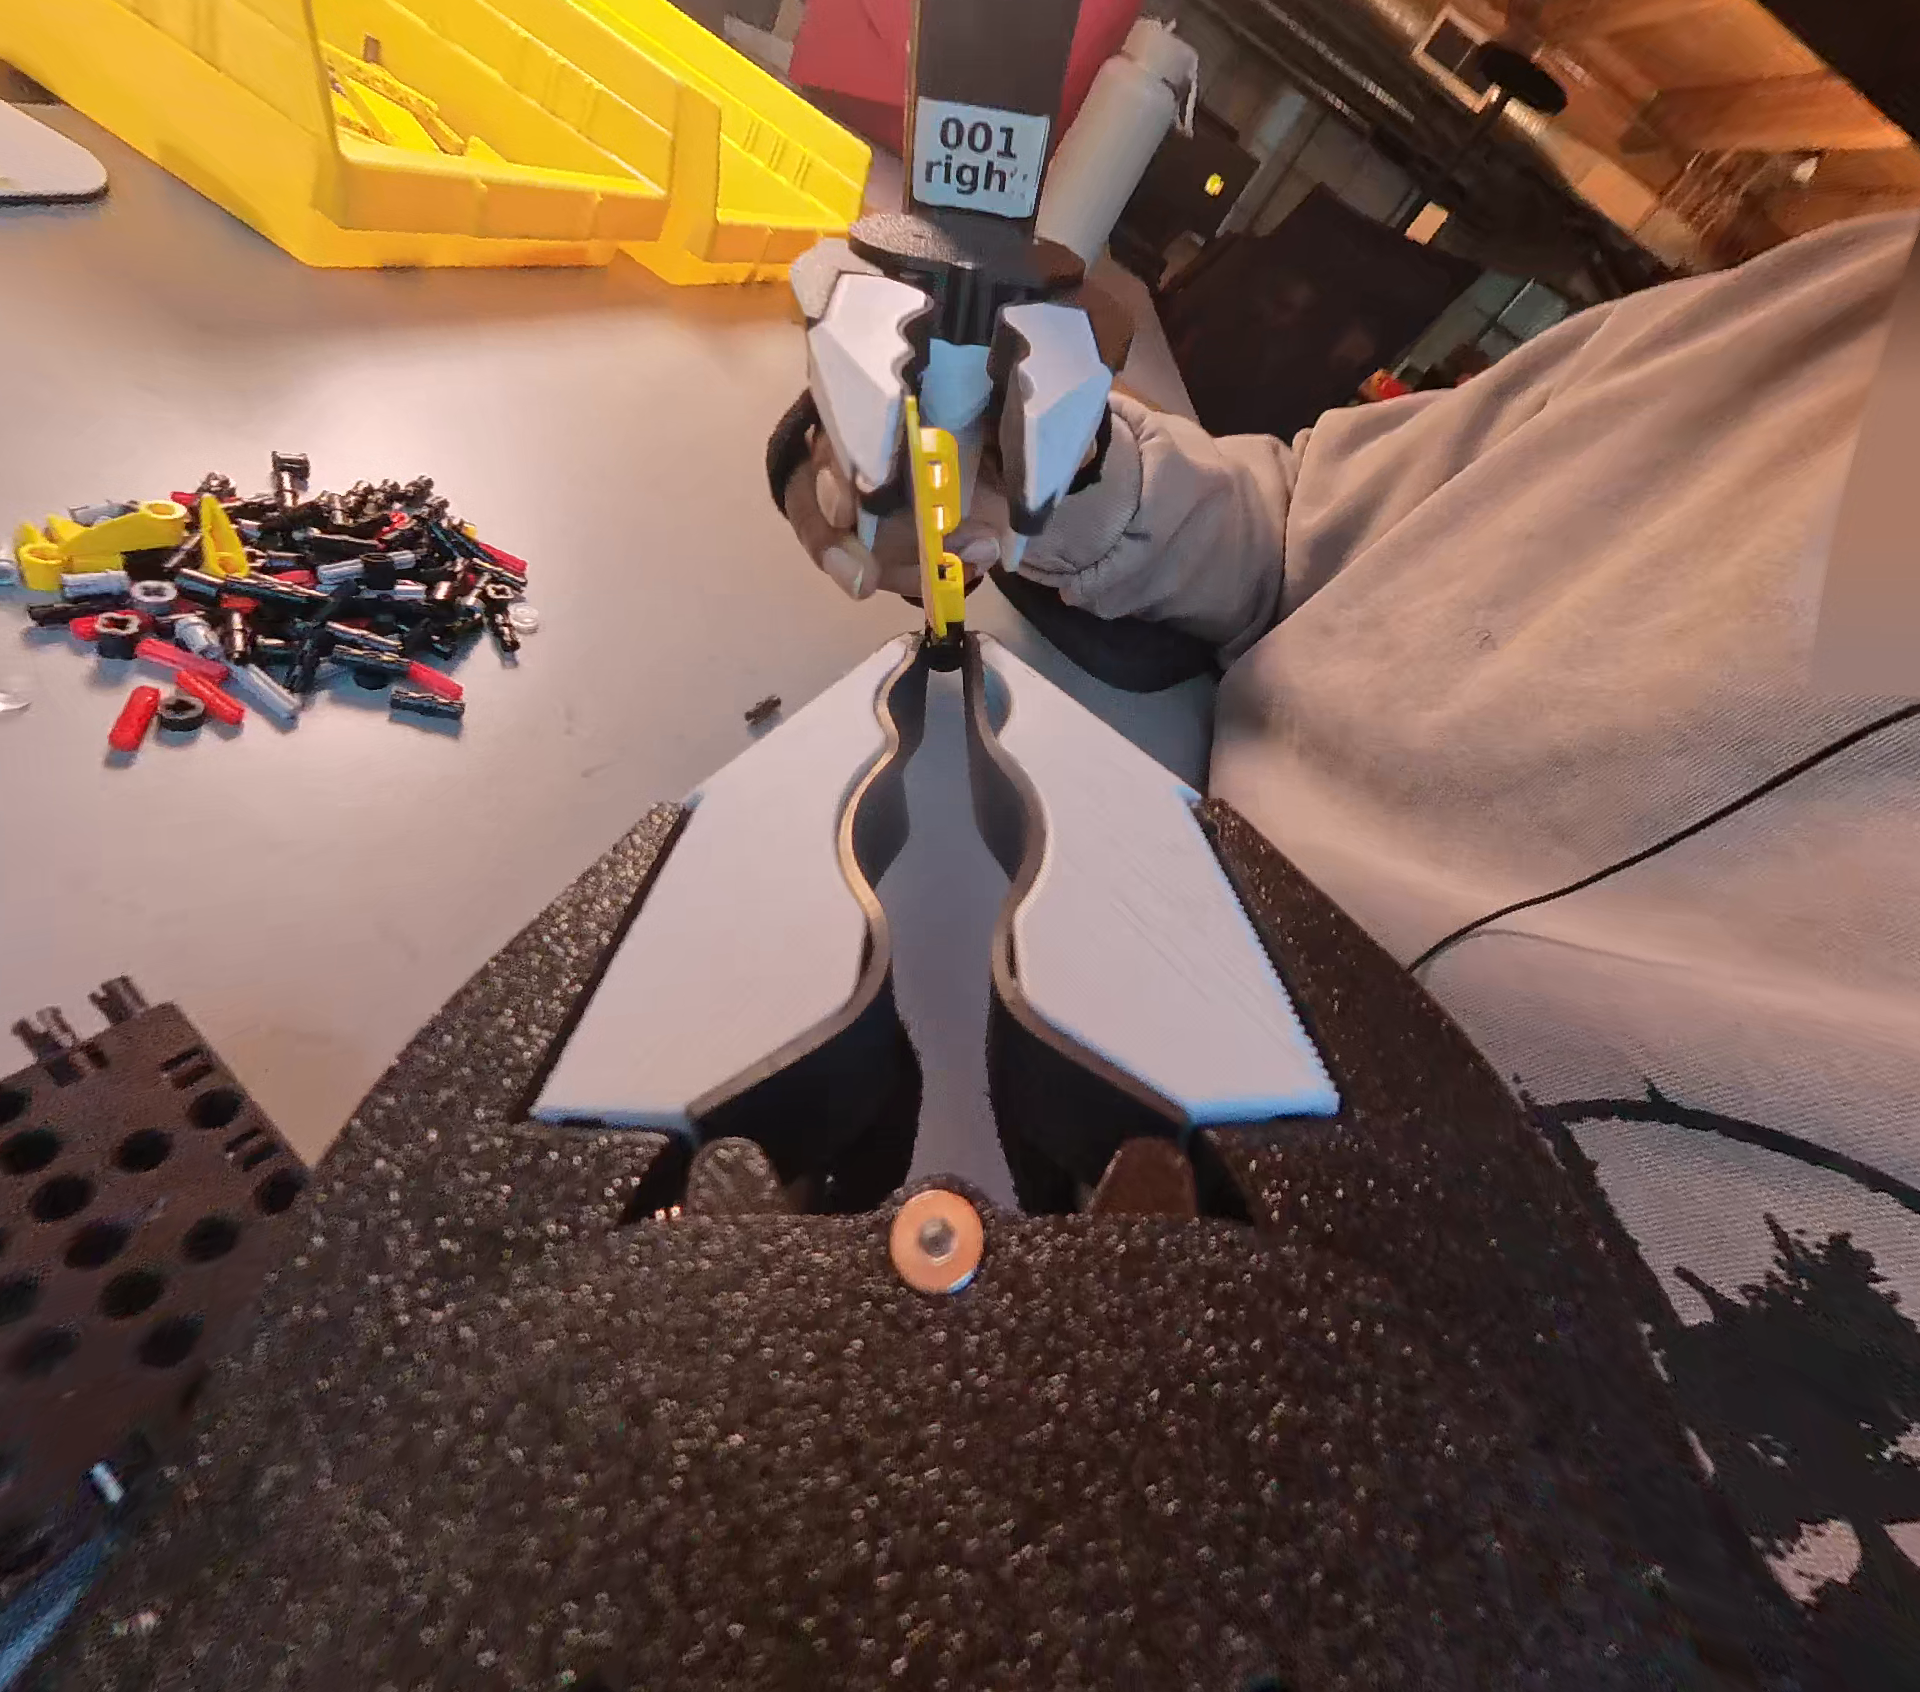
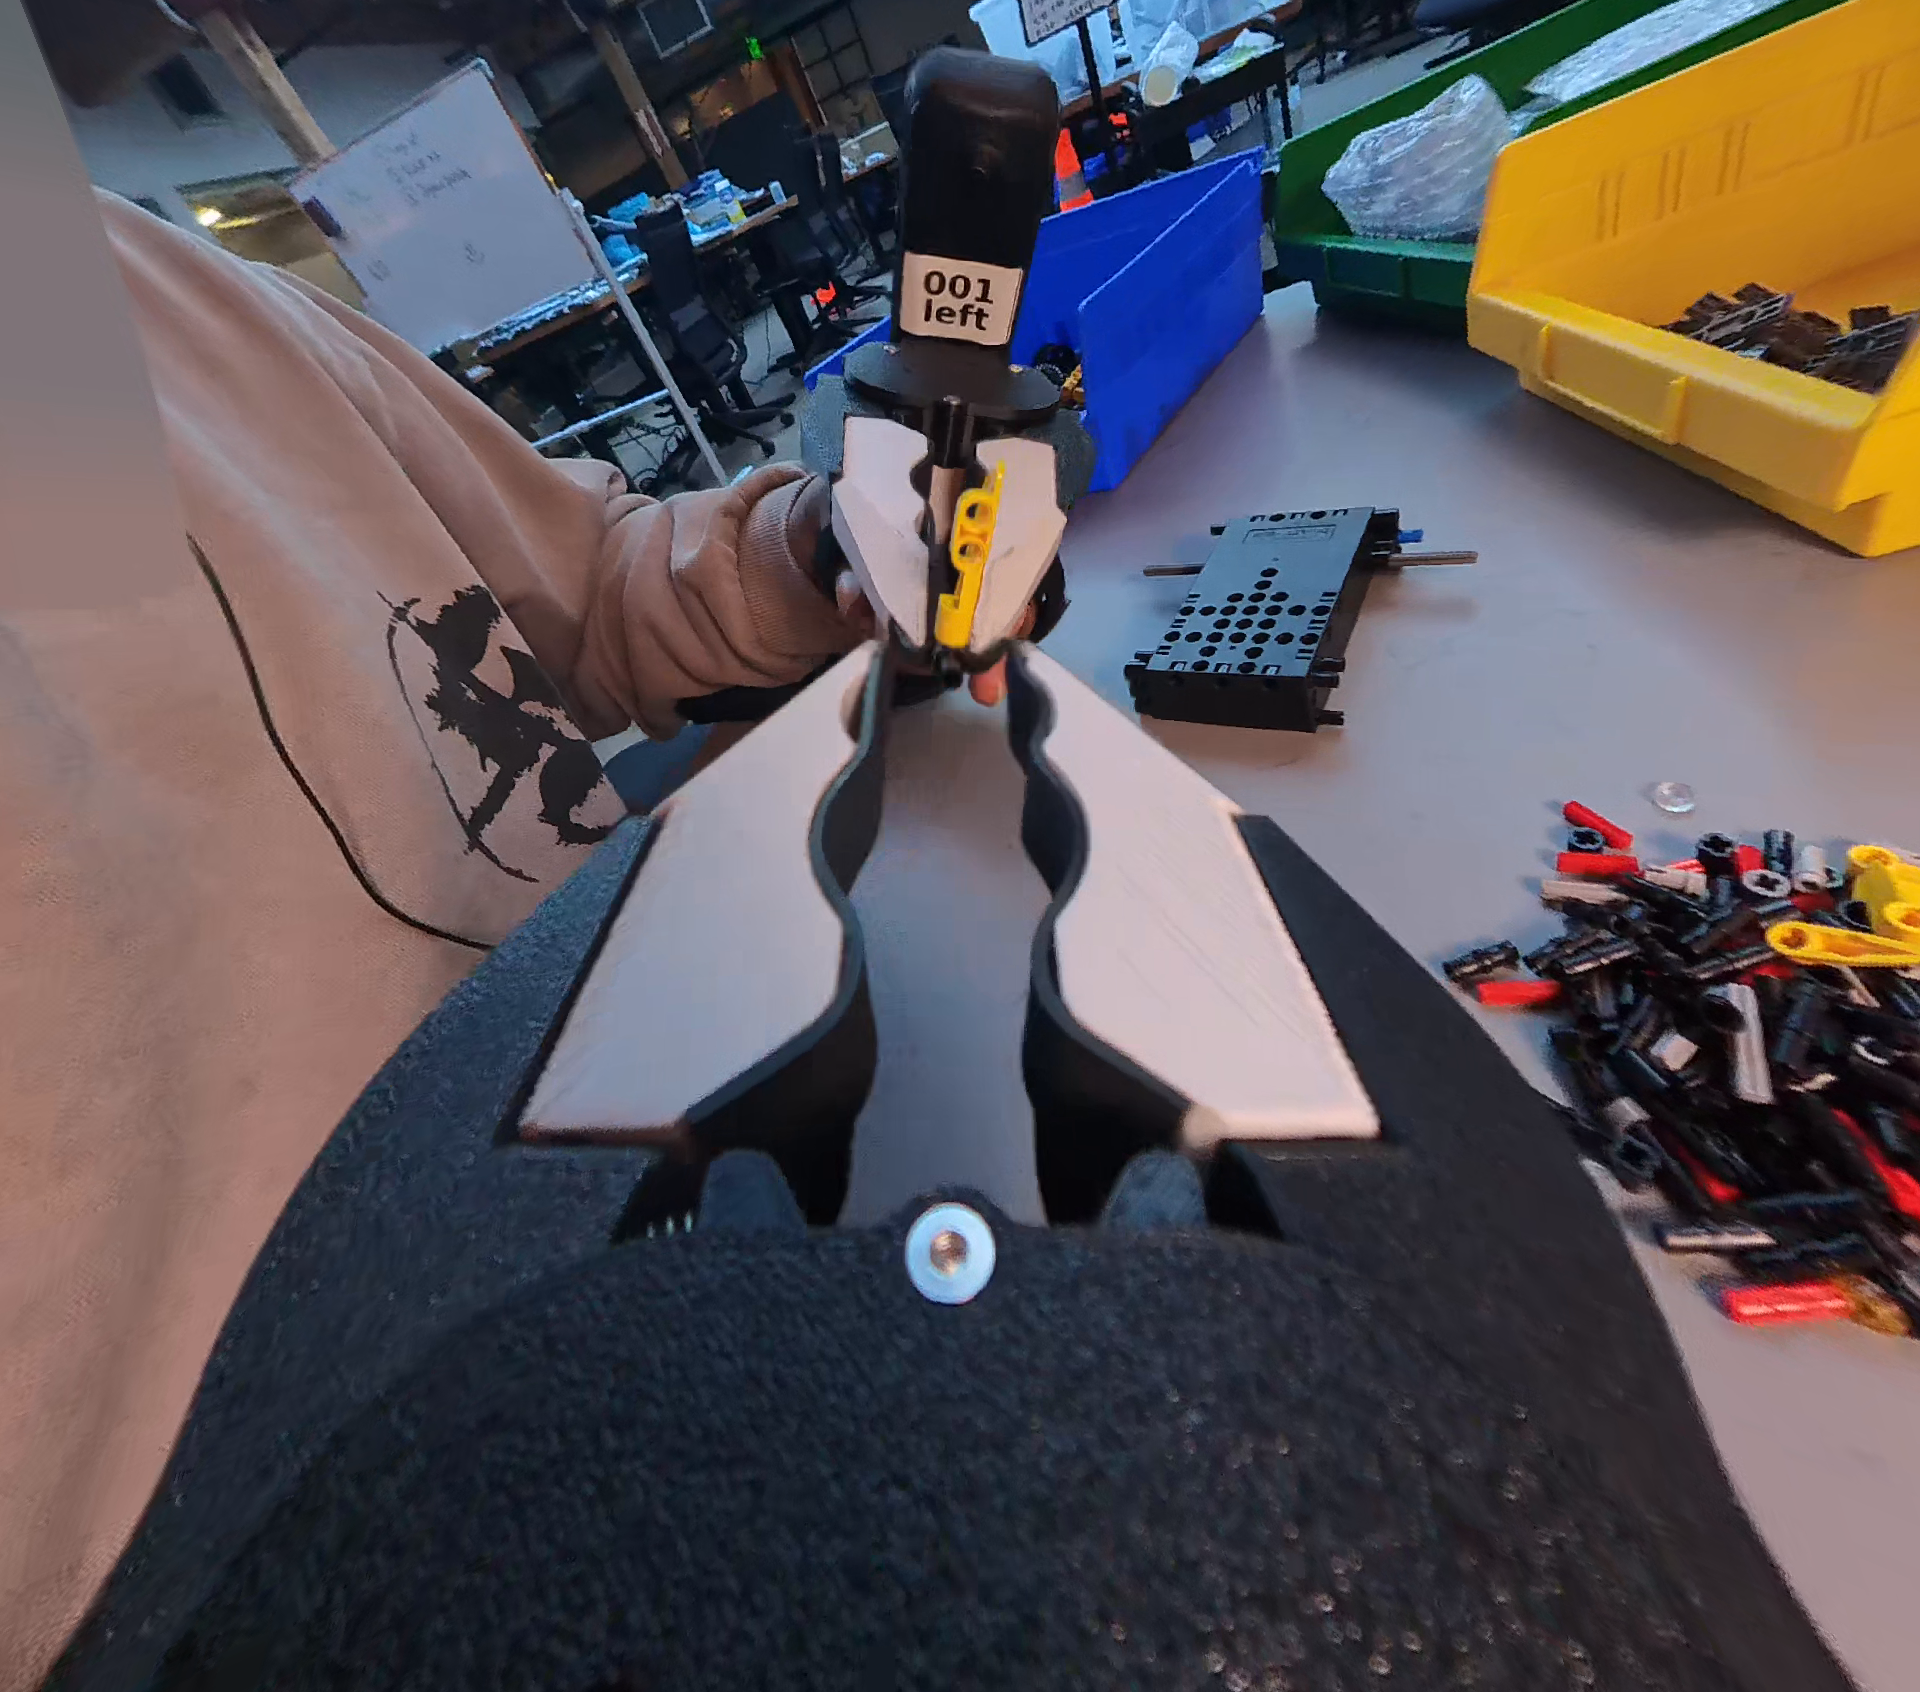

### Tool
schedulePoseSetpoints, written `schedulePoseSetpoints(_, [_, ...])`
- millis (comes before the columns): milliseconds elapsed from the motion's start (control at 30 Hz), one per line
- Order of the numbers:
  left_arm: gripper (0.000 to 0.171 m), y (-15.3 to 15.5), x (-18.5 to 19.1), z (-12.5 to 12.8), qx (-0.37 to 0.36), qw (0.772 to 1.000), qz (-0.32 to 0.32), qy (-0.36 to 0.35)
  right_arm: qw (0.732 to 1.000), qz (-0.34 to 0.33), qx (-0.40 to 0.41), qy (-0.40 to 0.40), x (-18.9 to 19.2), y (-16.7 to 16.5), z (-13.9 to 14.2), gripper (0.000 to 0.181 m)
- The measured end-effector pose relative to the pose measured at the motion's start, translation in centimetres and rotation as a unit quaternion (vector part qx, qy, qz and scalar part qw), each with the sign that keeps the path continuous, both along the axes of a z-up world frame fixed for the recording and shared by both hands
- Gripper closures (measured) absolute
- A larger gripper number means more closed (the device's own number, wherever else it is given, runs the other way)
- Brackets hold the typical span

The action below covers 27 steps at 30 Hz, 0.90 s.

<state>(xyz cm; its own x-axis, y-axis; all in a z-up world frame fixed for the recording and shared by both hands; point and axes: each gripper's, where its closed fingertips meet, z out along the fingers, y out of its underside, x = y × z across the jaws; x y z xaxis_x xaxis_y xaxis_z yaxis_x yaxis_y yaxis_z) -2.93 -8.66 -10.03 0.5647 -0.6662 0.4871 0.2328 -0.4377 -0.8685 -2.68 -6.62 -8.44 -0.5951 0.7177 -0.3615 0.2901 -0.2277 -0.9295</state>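
Note:
My left gripper (image 1: 940, 655) is shut at its tips on a small black pin (image 1: 941, 653) fixed to the lower end of a yellow holed piece (image 1: 932, 520), which stands up from the tips. My right gripper (image 2: 943, 661) faces it tip to tip, and its jaws are open with nothing between the pads. The yellow piece (image 2: 966, 562) and the pin (image 2: 945, 666) sit just beyond my right fingertips, in front of the left gripper (image 2: 951, 634). In the left wrist view the right gripper (image 1: 940, 530) shows behind the yellow piece with its fingers spread.
A pile of small black, red, grey and yellow parts (image 1: 270, 593) (image 2: 1745, 998) lies on the grey table (image 1: 520, 811). A black perforated plate (image 2: 1257, 614), yellow bins (image 1: 416, 84) (image 2: 1714, 292), a blue bin (image 2: 1153, 312) and a green bin (image 2: 1455, 208) stand around. A loose black pin (image 1: 762, 709) lies nearby. My two grippers' fingertips are within a few centimetres of each other.

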Motion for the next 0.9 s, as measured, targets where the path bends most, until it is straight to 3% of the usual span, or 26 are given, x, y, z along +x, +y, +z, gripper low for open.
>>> schedulePoseSetpoints(67, [0.166,0.0,0.9,-0.1,0.000,1.000,-0.011,0.005,1.000,0.012,-0.011,-0.011,-0.4,-1.2,-0.3,0.158])
schedulePoseSetpoints(167, [0.166,0.0,1.1,-0.2,0.001,1.000,-0.012,0.011,0.999,0.024,-0.011,-0.021,-0.8,-2.2,-1.0,0.175])
schedulePoseSetpoints(633, [0.167,-0.4,1.3,0.9,0.024,1.000,-0.009,0.017,0.998,0.058,-0.015,-0.022,0.4,-2.2,-0.6,0.176])
schedulePoseSetpoints(667, [0.167,-0.4,0.3,1.5,0.033,0.999,0.007,0.008,0.998,0.057,-0.005,-0.023,0.6,-1.9,-0.7,0.175])
schedulePoseSetpoints(733, [0.167,-0.8,-5.1,3.8,0.063,0.994,0.080,-0.041,1.000,0.006,-0.007,-0.028,1.5,1.7,-1.1,0.176])
schedulePoseSetpoints(767, [0.167,-1.1,-5.9,3.3,0.063,0.994,0.092,-0.020,0.999,-0.009,-0.015,-0.029,1.9,2.8,-1.2,0.176])
schedulePoseSetpoints(900, [0.166,-0.1,-3.4,0.4,0.018,0.997,0.062,0.038,1.000,0.005,-0.004,-0.012,1.0,1.0,-0.6,0.175])
